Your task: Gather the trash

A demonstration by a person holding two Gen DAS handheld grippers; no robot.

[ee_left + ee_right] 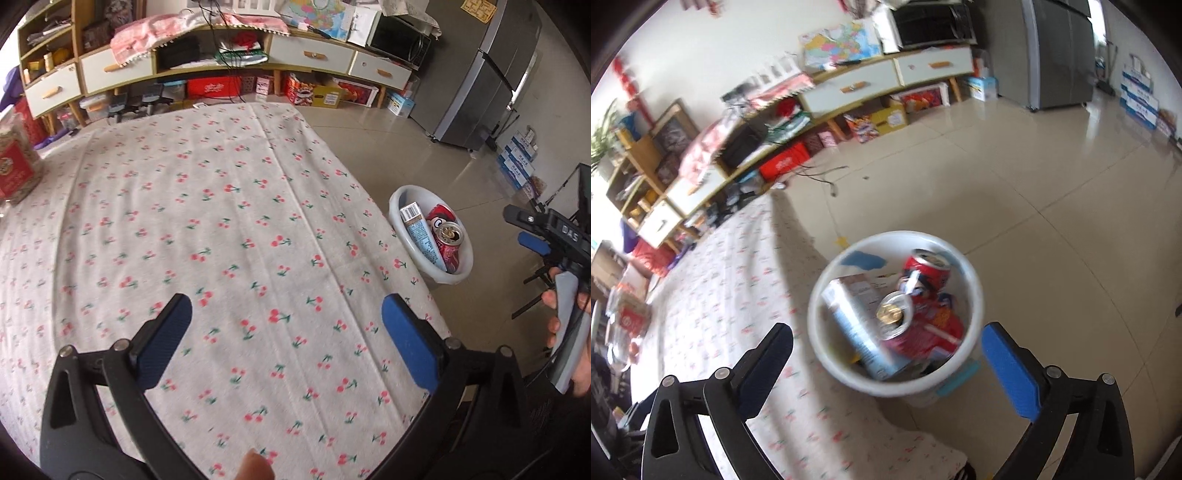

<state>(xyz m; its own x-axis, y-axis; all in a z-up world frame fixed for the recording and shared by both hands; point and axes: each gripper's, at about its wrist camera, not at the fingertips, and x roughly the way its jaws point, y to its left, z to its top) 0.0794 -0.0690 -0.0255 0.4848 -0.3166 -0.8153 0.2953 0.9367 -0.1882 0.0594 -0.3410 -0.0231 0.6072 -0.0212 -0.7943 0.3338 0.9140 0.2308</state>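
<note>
Your white bin (827,354) stands on the tiled floor (1052,206) just beside the edge of the desk (221,221) with the cherry-print cloth. Inside it a pale blue carton (857,332) leans against the wall on the desk side, a red can (897,321) lies against the carton with its gold top up, and a second red can (929,267) sits at the far side of the bin. More red wrapping lies under them; the blur there keeps you from telling what it is.

Your left gripper (286,332) hangs over the cloth, its jaws spread wide with nothing between them. Your right gripper (886,365) is above the bin, jaws equally wide and empty.

Far from the bin, at the desk's other edge, a red-labelled jar (16,166) is cut off by the frame.
</note>
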